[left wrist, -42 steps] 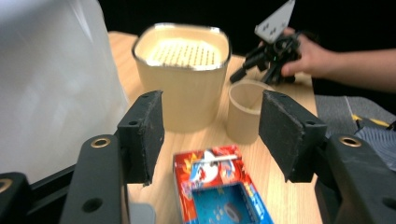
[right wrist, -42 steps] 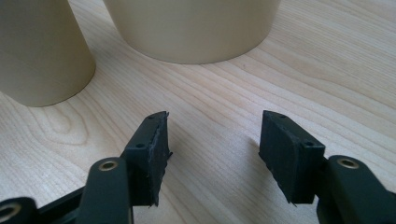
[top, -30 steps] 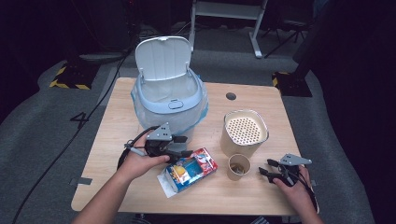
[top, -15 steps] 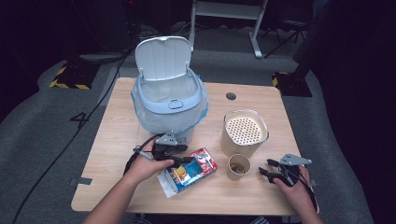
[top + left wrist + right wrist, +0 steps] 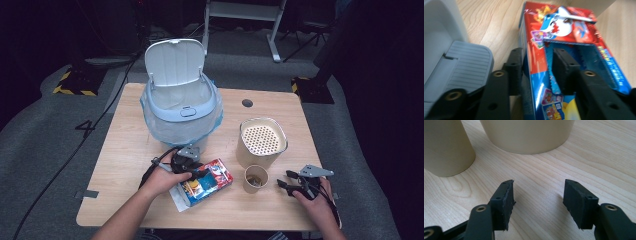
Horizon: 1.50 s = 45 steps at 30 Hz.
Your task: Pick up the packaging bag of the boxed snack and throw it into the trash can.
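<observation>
The left tool (image 5: 537,72) has come down over the opened snack box (image 5: 564,50) lying flat on the worktop (image 5: 125,165), and its jaws have just been closing: in the left gripper view one jaw sits outside the box's side wall and the other inside the torn-open top, so the wall lies between the pads, which look to be pressing on it or very nearly so. In the high view the box (image 5: 207,181) lies under and just ahead of this tool (image 5: 192,167), with the open-lidded bin (image 5: 181,107), lined with a bag, directly beyond it. The step in hand reads as securing a grasp on the box. The next move, as I judge it, calls for finishing the squeeze on that thin cardboard wall without crushing it, then lifting the box level enough that nothing spills, and carrying it up over the bin's rim. The right tool (image 5: 537,200) rests idle on the worktop with its jaws apart and nothing between them, though near the narrowest they get; the small paper cup (image 5: 445,147) and the larger beige container (image 5: 527,135) with a perforated top stand just ahead of it, untouched.
</observation>
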Each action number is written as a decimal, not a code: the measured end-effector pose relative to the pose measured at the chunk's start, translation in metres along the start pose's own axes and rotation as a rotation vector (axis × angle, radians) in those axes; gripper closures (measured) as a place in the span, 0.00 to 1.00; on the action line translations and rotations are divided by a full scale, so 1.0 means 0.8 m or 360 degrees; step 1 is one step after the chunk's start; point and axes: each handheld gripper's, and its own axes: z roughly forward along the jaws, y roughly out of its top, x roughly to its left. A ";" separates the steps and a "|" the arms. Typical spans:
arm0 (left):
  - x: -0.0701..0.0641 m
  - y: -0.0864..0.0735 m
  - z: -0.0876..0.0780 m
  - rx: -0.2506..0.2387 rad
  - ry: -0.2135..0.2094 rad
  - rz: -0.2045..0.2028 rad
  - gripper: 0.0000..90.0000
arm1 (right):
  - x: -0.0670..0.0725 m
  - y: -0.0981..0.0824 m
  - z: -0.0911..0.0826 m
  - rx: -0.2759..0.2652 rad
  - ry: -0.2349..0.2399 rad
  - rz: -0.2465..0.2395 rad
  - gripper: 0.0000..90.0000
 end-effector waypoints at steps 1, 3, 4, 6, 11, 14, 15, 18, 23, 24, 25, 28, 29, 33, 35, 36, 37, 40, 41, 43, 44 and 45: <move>0.000 0.001 -0.001 0.0014 0.0021 0.0028 0.77 | 0.000 0.000 0.000 0.0000 0.0000 0.0000 0.46; -0.002 0.004 -0.003 0.0040 0.0058 0.0060 0.80 | 0.000 0.000 0.000 0.0000 0.0000 0.0000 0.46; -0.002 0.004 -0.003 0.0040 0.0058 0.0060 0.82 | 0.000 0.000 0.000 0.0000 0.0000 0.0000 0.46; -0.004 0.006 -0.005 0.0041 0.0067 0.0086 0.83 | 0.000 0.000 0.000 0.0000 0.0000 0.0000 0.46; -0.012 0.009 -0.016 -0.0041 0.0087 0.0121 0.83 | 0.000 0.000 0.000 0.0001 -0.0001 0.0000 0.46; -0.014 0.010 -0.021 -0.0088 0.0085 0.0117 0.83 | 0.000 0.000 0.000 0.0000 -0.0001 -0.0001 0.46; -0.016 0.012 -0.028 -0.0146 0.0089 0.0117 0.83 | 0.000 0.000 0.000 0.0001 -0.0002 0.0000 0.46; -0.017 0.015 -0.035 -0.0216 0.0089 0.0120 0.83 | 0.000 0.000 0.000 0.0001 -0.0003 0.0000 0.46; -0.019 0.022 -0.055 -0.0369 0.0098 0.0126 0.83 | 0.000 0.000 0.000 0.0000 -0.0003 0.0000 0.46; -0.020 0.025 -0.063 -0.0434 0.0104 0.0133 0.83 | 0.000 0.000 0.000 0.0001 -0.0002 0.0000 0.46; -0.021 0.027 -0.068 -0.0472 0.0099 0.0129 0.83 | 0.000 0.000 0.000 0.0001 -0.0001 0.0000 0.46; -0.024 0.031 -0.079 -0.0555 0.0091 0.0141 0.83 | 0.000 0.000 0.000 0.0001 -0.0001 0.0000 0.46; -0.024 0.032 -0.081 -0.0574 0.0087 0.0141 0.83 | 0.000 0.000 0.000 0.0001 -0.0001 0.0000 0.46; -0.025 0.037 -0.090 -0.0624 0.0071 0.0152 0.83 | 0.000 0.000 0.000 0.0001 -0.0001 0.0000 0.46; -0.023 0.041 -0.099 -0.0685 0.0043 0.0148 0.83 | 0.000 0.000 0.000 0.0001 -0.0001 0.0000 0.46; -0.023 0.041 -0.099 -0.0685 0.0043 0.0148 0.83 | 0.000 0.000 0.000 0.0001 -0.0001 0.0000 0.46; -0.023 0.043 -0.106 -0.0740 0.0016 0.0151 0.83 | 0.000 0.000 0.000 0.0001 -0.0001 0.0000 0.46; -0.022 0.045 -0.111 -0.0782 -0.0011 0.0154 0.83 | 0.000 0.000 0.000 0.0001 -0.0001 0.0000 0.46; -0.022 0.047 -0.116 -0.0805 -0.0014 0.0170 0.83 | 0.000 0.000 0.000 0.0001 -0.0001 0.0000 0.46; -0.022 0.049 -0.121 -0.0813 -0.0006 0.0181 0.83 | 0.000 0.000 0.000 0.0000 -0.0001 -0.0001 0.46; -0.022 0.050 -0.124 -0.0817 -0.0004 0.0189 0.83 | 0.000 0.000 0.000 0.0001 -0.0001 0.0000 0.46; -0.023 0.050 -0.127 -0.0820 -0.0013 0.0194 0.83 | 0.000 0.000 0.000 0.0001 -0.0001 0.0000 0.46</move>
